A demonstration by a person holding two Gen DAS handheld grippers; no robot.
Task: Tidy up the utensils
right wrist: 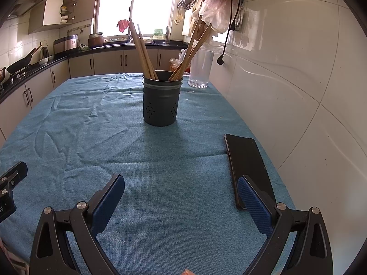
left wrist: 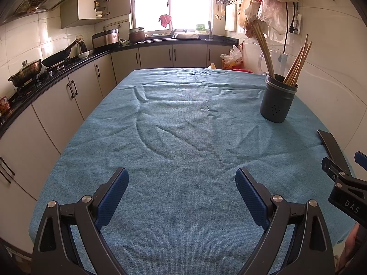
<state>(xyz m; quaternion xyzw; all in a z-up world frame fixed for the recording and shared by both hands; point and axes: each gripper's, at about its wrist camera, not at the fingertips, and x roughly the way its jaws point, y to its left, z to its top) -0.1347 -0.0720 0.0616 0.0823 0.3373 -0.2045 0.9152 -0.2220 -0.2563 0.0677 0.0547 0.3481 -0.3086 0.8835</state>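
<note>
Left gripper [left wrist: 182,180] is spread wide, holding nothing. Chopsticks [right wrist: 146,52] stand in the holder [right wrist: 162,98] mid-cloth [right wrist: 114,137] – two bunches, tips up, leaning apart left and right. Right gripper [right wrist: 181,186] gapes too, phone [right wrist: 246,160] beside it.

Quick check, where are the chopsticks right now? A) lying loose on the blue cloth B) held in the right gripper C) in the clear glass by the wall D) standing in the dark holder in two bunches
D: the chopsticks stand in the dark holder, one bunch leaning left and one right, while the right gripper and left gripper are both open and empty.
</note>
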